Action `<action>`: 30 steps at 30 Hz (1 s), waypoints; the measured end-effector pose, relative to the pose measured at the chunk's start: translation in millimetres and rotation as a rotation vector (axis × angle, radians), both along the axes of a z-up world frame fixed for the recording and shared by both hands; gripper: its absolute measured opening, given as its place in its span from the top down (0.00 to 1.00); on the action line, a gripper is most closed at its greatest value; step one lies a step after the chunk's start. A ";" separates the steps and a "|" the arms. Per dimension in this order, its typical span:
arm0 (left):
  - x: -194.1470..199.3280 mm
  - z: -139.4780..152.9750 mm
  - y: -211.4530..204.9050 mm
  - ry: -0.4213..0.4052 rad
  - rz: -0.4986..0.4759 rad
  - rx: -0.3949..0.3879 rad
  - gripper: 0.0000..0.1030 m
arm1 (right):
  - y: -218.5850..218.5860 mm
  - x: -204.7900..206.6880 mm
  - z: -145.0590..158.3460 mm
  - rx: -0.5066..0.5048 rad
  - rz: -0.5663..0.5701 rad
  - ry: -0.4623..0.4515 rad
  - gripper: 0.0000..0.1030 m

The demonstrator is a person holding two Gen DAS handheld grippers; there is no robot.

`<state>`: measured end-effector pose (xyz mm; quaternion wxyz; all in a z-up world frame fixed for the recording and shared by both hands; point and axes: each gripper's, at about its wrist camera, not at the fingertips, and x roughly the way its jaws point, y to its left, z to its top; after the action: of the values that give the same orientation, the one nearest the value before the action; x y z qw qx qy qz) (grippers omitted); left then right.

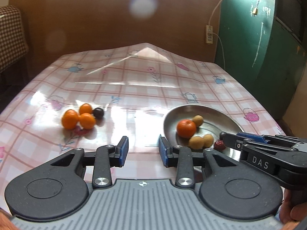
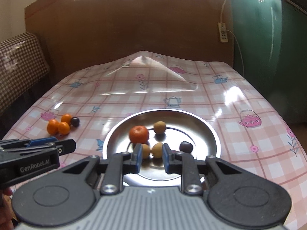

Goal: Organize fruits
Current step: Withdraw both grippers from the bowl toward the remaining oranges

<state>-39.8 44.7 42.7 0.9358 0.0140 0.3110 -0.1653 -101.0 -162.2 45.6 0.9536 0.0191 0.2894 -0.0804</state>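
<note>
We see a table under a glossy pink checked cloth [image 2: 191,95] printed with teapots and flowers, with a round metal plate [image 2: 207,132] on its near right part. In the plate lie a tangerine [image 2: 139,134], three small tan fruits – one at the far side [image 2: 159,127] and two side by side at the near side [image 2: 157,149] – and a dark purple fruit [image 2: 186,147] to their right. In the left wrist view a small red fruit [image 1: 219,145] also shows at the plate's near edge, just beside the tip of the other gripper.

Well to the left of the plate, out on the cloth, we find three small orange fruits [image 1: 70,119] bunched together and touching, with a dark round fruit [image 1: 98,112] against their right side.

Our left gripper [image 1: 143,151] hangs over the bare cloth between the loose bunch and the plate, its blue pads apart and nothing between them: released. Our right gripper [image 2: 151,158] hovers above the near part of the plate; its jaws show a gap, nothing is clasped in it, and the two tan fruits lie beyond and below the pads, so we read it as drawn in as far as it goes and empty. A hand [image 1: 287,207] shows at the lower right corner of the left wrist view, under the right gripper's handle
</note>
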 end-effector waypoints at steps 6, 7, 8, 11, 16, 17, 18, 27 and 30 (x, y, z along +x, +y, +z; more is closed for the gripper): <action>1.3 1.5 19.0 -0.003 0.047 -0.009 0.61 | 20.8 8.0 0.5 -0.012 0.052 0.005 0.78; 1.7 1.8 22.0 -0.003 0.054 -0.010 0.61 | 24.3 9.3 0.4 -0.014 0.061 0.006 0.78; 1.8 1.8 25.7 -0.004 0.061 -0.012 0.61 | 27.9 10.8 0.4 -0.016 0.070 0.007 0.78; 3.4 1.2 35.2 -0.004 0.084 -0.018 0.60 | 38.2 14.9 -0.1 -0.020 0.093 0.011 0.78; 6.4 1.2 48.0 0.000 0.113 -0.023 0.60 | 56.3 23.3 -1.7 -0.028 0.129 0.019 0.78; 7.6 0.9 50.2 0.000 0.119 -0.023 0.59 | 58.4 25.4 -2.0 -0.030 0.135 0.020 0.78; 8.8 0.8 52.1 0.000 0.124 -0.023 0.58 | 61.2 27.1 -2.5 -0.031 0.142 0.021 0.78; 30.1 -7.2 69.7 0.009 0.181 -0.002 0.51 | 79.3 44.6 -9.6 -0.036 0.189 0.039 0.77; 40.9 -10.4 74.8 0.015 0.197 0.013 0.45 | 80.7 49.3 -11.4 -0.033 0.193 0.045 0.77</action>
<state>1.2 119.6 32.3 0.9451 -0.0117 0.3189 -0.0708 -51.7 -81.5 34.3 0.9504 -0.0265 0.3099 0.0067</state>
